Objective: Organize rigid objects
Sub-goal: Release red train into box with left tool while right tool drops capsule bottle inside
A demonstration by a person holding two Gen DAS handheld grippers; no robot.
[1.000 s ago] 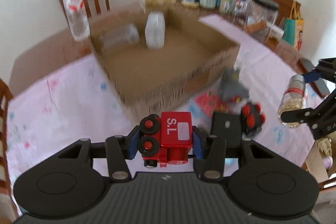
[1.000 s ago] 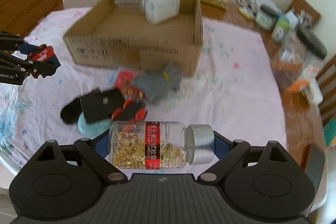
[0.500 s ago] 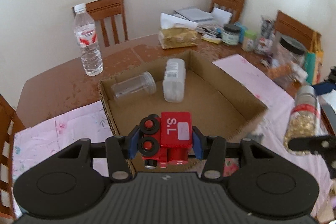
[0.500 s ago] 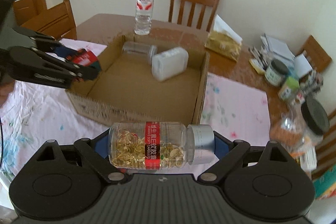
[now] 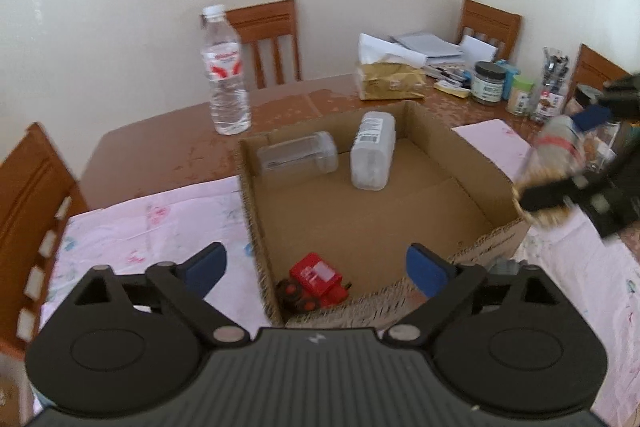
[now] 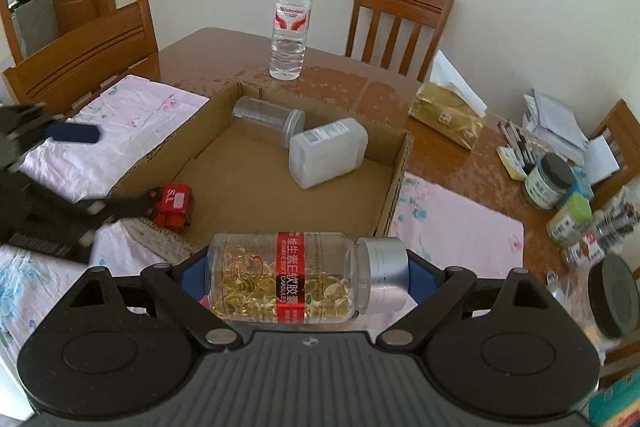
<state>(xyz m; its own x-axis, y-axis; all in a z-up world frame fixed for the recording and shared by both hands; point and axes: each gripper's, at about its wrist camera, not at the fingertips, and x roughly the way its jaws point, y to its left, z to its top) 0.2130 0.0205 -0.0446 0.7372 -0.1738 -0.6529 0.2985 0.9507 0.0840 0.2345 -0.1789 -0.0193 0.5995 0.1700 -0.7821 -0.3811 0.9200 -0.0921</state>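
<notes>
An open cardboard box (image 5: 486,247) (image 6: 394,187) sits on the table. A red toy train (image 5: 316,285) (image 6: 174,205) lies in its near left corner. A clear jar (image 5: 298,157) (image 6: 268,115) and a white plastic bottle (image 5: 372,155) (image 6: 326,151) lie at the box's far end. My left gripper (image 5: 316,265) is open and empty, just above the train. My right gripper (image 6: 298,277) is shut on a capsule bottle (image 6: 298,277) with a silver cap, held sideways over the box's near edge; it also shows in the left wrist view (image 5: 554,163).
A water bottle (image 5: 226,75) (image 6: 290,23) stands behind the box. A gold tissue pack (image 6: 448,115), jars (image 6: 550,181) and papers crowd the table's right side. Wooden chairs (image 6: 396,19) ring the table. A pink cloth (image 5: 148,211) lies under the box.
My left gripper opened and the red toy train dropped into the box's near corner. My right gripper carried the capsule bottle closer to the box.
</notes>
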